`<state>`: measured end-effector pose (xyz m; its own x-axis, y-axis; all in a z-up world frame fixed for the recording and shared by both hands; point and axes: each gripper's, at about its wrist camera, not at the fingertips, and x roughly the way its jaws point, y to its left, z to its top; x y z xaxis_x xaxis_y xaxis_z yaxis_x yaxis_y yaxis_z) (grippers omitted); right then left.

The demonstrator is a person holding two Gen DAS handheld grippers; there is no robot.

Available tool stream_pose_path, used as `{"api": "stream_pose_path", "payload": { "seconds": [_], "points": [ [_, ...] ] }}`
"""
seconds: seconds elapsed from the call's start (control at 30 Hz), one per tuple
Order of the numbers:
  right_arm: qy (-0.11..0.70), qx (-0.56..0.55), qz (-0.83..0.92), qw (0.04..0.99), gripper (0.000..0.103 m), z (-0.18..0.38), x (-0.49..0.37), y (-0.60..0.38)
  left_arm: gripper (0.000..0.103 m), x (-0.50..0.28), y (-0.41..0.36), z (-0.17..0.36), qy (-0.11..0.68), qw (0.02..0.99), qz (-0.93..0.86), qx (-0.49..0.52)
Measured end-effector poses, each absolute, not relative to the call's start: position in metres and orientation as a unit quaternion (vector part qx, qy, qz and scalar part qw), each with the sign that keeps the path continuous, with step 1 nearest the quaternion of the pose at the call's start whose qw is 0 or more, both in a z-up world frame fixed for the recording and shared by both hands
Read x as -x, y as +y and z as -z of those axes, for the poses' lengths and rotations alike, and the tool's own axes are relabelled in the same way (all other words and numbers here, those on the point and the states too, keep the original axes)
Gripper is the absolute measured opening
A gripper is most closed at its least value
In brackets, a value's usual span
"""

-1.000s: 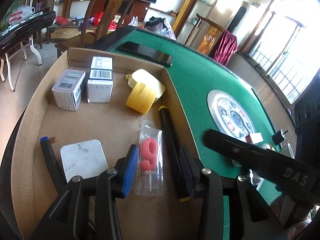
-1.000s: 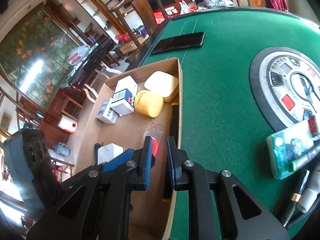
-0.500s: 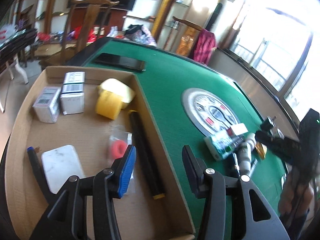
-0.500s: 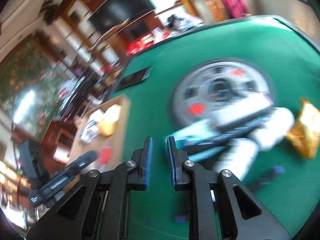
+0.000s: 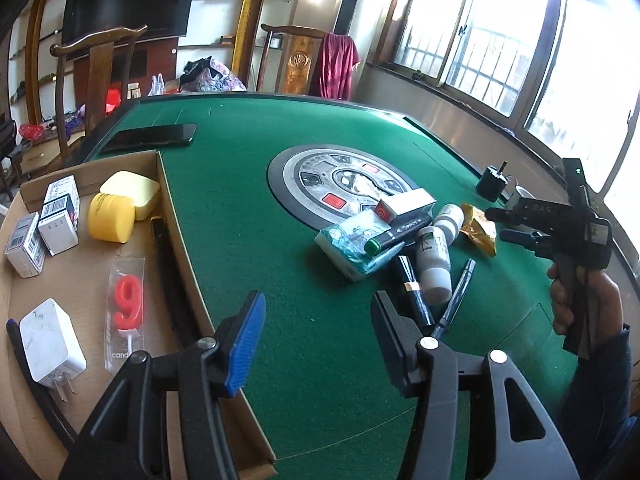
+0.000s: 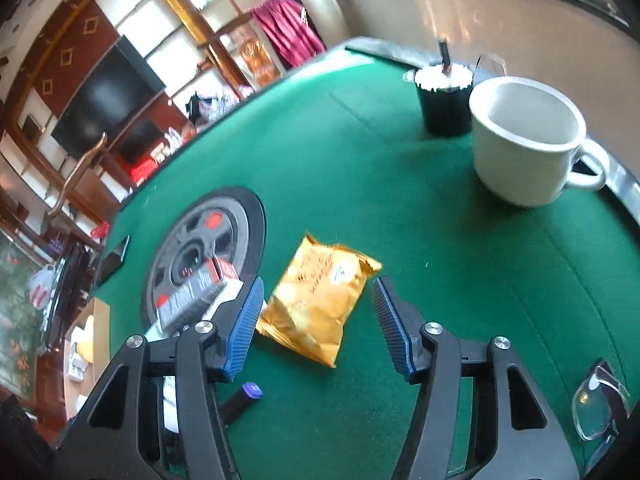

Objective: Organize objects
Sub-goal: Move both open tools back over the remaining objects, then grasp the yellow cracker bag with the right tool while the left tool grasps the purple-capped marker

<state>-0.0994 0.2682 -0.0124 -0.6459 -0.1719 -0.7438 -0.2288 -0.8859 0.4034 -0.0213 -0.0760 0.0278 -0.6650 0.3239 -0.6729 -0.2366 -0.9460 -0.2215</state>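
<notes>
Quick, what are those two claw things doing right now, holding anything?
Left gripper: open, holding nothing, jaws just widened.
Right gripper: open, just spread apart, empty, with the gold snack packet ahead between its fingers.

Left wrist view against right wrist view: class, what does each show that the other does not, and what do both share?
Only the left wrist view shows the number nine candle, white charger and yellow jar lying in the cardboard tray. Only the right wrist view shows the white mug and the glasses. Both show the green table and gold snack packet.
</notes>
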Motion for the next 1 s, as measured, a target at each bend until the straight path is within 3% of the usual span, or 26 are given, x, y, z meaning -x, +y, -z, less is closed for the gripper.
{"api": "stream_pose_path", "payload": {
  "seconds": [0.3, 0.4, 0.53, 0.7, 0.9, 1.0],
  "points": [
    [0.135, 0.449, -0.881, 0.066, 0.057, 0.024, 0.137, 0.237, 0.055, 0.021, -0.072, -0.025, -0.050, 0.155, -0.910, 0.381],
    [0.105, 0.452, -0.885, 0.044, 0.044, 0.030, 0.137, 0.234, 0.055, 0.022, -0.068, -0.025, -0.060, 0.170, -0.903, 0.390],
    [0.158, 0.433, -0.887, 0.019, 0.044, 0.025, 0.128, 0.257, 0.057, 0.024, -0.041, -0.025, -0.058, 0.215, -0.881, 0.418],
    [0.220, 0.401, -0.889, 0.014, 0.044, 0.018, 0.118, 0.284, 0.056, 0.005, 0.030, -0.028, 0.055, 0.288, -0.863, 0.411],
    [0.254, 0.399, -0.881, -0.006, 0.044, 0.019, 0.114, 0.287, 0.047, 0.014, 0.083, -0.020, 0.150, 0.319, -0.832, 0.428],
    [0.262, 0.393, -0.882, -0.010, 0.044, 0.016, 0.110, 0.290, 0.036, 0.030, 0.093, -0.017, 0.163, 0.327, -0.817, 0.445]
  ]
}}
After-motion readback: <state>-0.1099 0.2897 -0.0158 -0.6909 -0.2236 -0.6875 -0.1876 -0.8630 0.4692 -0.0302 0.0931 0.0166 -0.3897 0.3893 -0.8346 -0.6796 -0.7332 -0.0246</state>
